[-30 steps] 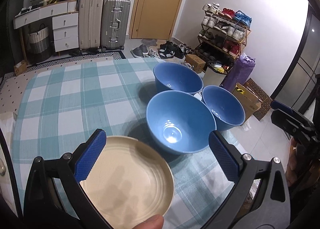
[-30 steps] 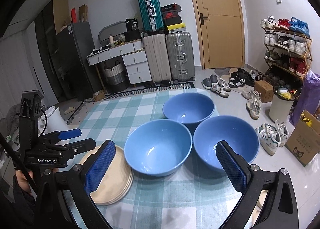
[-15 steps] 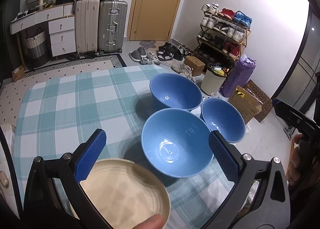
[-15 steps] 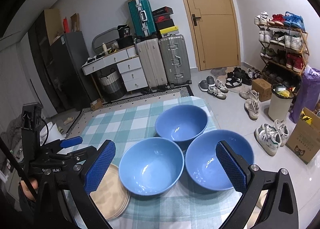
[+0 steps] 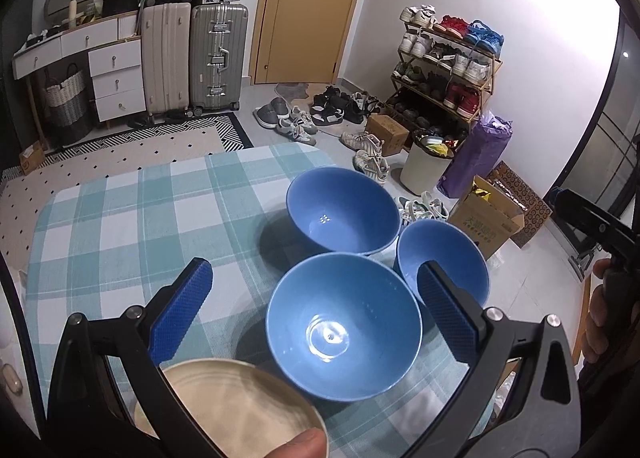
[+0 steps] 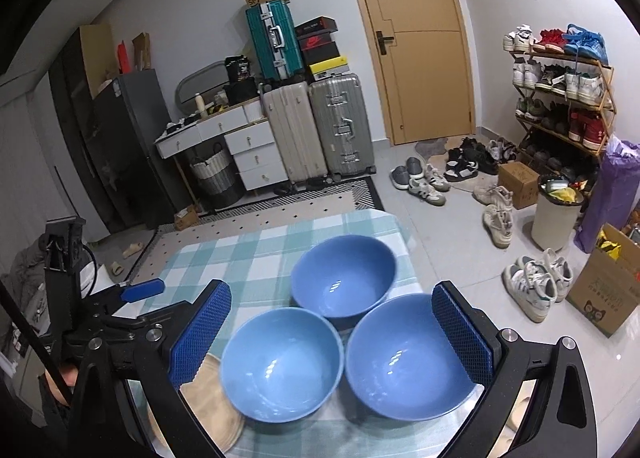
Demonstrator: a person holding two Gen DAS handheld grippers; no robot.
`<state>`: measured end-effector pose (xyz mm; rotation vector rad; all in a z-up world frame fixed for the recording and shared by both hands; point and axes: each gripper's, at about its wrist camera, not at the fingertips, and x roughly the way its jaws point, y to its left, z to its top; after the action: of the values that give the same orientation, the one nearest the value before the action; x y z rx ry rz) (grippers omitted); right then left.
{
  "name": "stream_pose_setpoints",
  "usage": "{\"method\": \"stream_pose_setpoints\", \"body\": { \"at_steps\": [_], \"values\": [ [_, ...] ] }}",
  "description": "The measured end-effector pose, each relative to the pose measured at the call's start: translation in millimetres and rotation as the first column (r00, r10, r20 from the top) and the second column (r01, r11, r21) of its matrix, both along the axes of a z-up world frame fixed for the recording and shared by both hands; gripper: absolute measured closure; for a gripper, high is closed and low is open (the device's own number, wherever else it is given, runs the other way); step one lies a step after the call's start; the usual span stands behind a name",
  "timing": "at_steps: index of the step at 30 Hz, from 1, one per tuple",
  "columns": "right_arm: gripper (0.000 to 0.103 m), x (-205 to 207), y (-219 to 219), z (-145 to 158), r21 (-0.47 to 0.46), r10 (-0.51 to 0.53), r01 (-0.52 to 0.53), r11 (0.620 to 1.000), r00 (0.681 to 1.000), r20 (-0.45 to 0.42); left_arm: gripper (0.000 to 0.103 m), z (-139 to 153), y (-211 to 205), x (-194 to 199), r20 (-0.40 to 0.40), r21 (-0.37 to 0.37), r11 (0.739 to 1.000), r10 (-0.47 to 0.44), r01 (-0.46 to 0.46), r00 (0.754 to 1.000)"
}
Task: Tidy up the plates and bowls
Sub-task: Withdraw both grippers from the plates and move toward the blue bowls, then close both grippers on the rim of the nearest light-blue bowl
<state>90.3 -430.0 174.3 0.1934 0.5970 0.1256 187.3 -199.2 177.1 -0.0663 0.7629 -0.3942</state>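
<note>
Three blue bowls stand close together on the checked tablecloth (image 5: 120,218): a near one (image 5: 344,326), a far one (image 5: 344,210) and a right one (image 5: 444,254). They also show in the right wrist view, near left (image 6: 280,362), far (image 6: 344,282) and near right (image 6: 404,354). A stack of cream plates (image 5: 236,406) lies at the near left, also visible in the right wrist view (image 6: 208,398). My left gripper (image 5: 316,310) is open and empty, high above the near bowl. My right gripper (image 6: 332,334) is open and empty, high above the bowls.
The table's right edge runs just past the bowls, with floor, shoes (image 6: 532,286) and a cardboard box (image 5: 488,218) beyond. Suitcases (image 5: 192,58), a white drawer unit (image 6: 248,154), a shoe rack (image 5: 444,70) and a door (image 6: 416,38) stand at the back of the room.
Both grippers have risen and pulled back from the table; the bowls and plates look smaller and lower in both views. Nothing on the table has moved.
</note>
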Motion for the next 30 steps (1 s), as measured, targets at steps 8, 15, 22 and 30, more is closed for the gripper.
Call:
{"method": "stream_pose_setpoints", "body": {
  "at_steps": [8, 15, 22, 30],
  "values": [
    [0.001, 15, -15, -7, -0.021, -0.020, 0.019, 1.000, 0.999, -0.028, 0.001, -3, -8, 33, -0.030, -0.018, 1.000, 0.015, -0.016, 0.999],
    [0.001, 38, -20, -25, 0.001, -0.020, 0.020, 1.000, 0.999, -0.046, 0.001, -18, -7, 69, -0.067, -0.013, 0.999, 0.047, -0.048, 0.997],
    [0.001, 66, -21, -48, -0.004, -0.008, 0.008, 1.000, 0.996, -0.086, 0.001, -40, -7, 103, -0.096, 0.014, 0.997, 0.071, -0.070, 0.993],
    [0.001, 103, -25, -84, 0.012, 0.008, -0.006, 1.000, 0.986, -0.166, 0.001, -67, -15, 141, -0.132, 0.026, 0.997, 0.078, -0.075, 0.988]
  ]
}}
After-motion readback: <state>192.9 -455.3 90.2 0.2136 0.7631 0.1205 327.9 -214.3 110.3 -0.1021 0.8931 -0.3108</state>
